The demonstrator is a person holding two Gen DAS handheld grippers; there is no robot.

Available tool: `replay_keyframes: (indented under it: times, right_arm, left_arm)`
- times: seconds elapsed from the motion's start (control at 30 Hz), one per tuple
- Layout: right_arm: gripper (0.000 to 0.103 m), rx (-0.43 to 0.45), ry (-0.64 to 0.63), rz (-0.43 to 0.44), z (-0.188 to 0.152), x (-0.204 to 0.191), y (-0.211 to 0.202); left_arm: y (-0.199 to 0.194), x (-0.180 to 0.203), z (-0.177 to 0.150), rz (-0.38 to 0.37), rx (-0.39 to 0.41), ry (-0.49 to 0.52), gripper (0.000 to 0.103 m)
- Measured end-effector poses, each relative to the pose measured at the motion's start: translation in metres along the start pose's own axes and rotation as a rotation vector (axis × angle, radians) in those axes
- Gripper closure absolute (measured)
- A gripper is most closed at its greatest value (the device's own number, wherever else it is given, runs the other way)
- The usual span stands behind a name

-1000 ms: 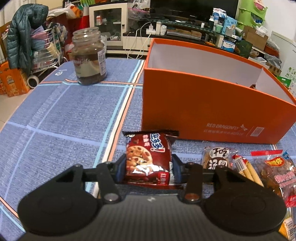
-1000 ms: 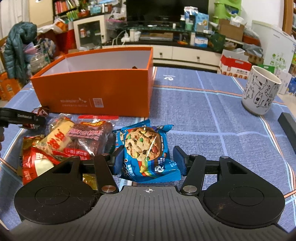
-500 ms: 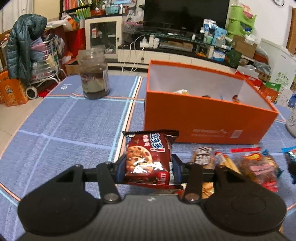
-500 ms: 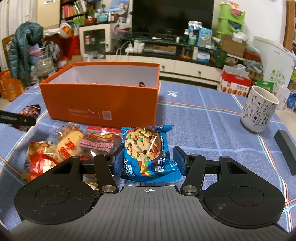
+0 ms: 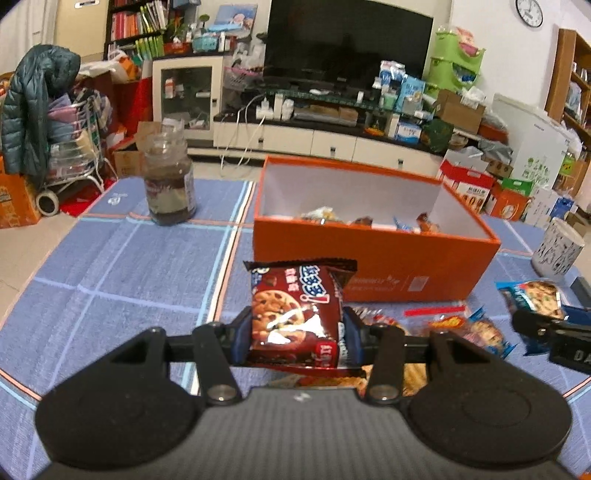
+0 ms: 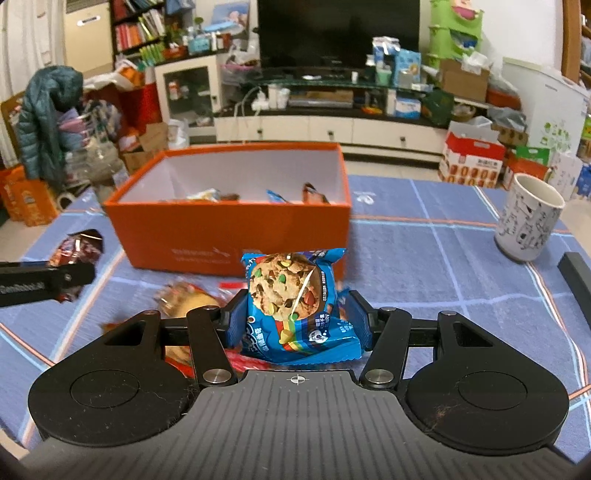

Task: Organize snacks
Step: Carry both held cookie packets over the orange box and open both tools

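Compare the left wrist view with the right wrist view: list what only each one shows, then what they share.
Only the left wrist view shows the glass jar standing on the blue tablecloth, and the left hand-held gripper from behind, shut on the red cookie packet.

Only the right wrist view shows the black bar at the table's right edge, and the right hand-held gripper from behind, shut on the blue cookie packet.

Both show the orange box holding a few snacks, the white mug, loose snack packets and the television.

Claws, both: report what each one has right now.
Left claw: closed on the brown cookie packet.
Right claw: closed on the blue cookie packet.
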State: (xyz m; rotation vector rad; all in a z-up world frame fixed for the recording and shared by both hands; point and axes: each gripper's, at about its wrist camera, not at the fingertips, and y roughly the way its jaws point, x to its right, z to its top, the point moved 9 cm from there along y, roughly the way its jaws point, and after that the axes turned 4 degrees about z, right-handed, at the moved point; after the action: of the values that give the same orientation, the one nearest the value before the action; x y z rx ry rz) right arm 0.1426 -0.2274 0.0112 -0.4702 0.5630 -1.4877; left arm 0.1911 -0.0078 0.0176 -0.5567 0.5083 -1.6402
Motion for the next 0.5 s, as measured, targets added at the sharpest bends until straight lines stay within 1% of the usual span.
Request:
replay_keyframes:
  times: [0.2, 0.37, 0.5]
  right_arm:
    - [0.06, 0.031, 0.007, 0.011, 0.016, -0.017, -0.002]
    - [0.06, 0.046, 0.005, 0.023, 0.028, -0.028, 0.0]
    - [0.06, 0.056, 0.001, 0.036, 0.038, -0.032, 0.002]
  left_arm:
    - [-0.01, 0.002, 0.01, 0.006, 0.039, 0.012, 0.056]
    - [-0.011, -0.001, 0.015, 0.005, 0.039, 0.014, 0.056]
    - [-0.006, 0.002, 0.028, -0.005, 0.047, 0.021, 0.056]
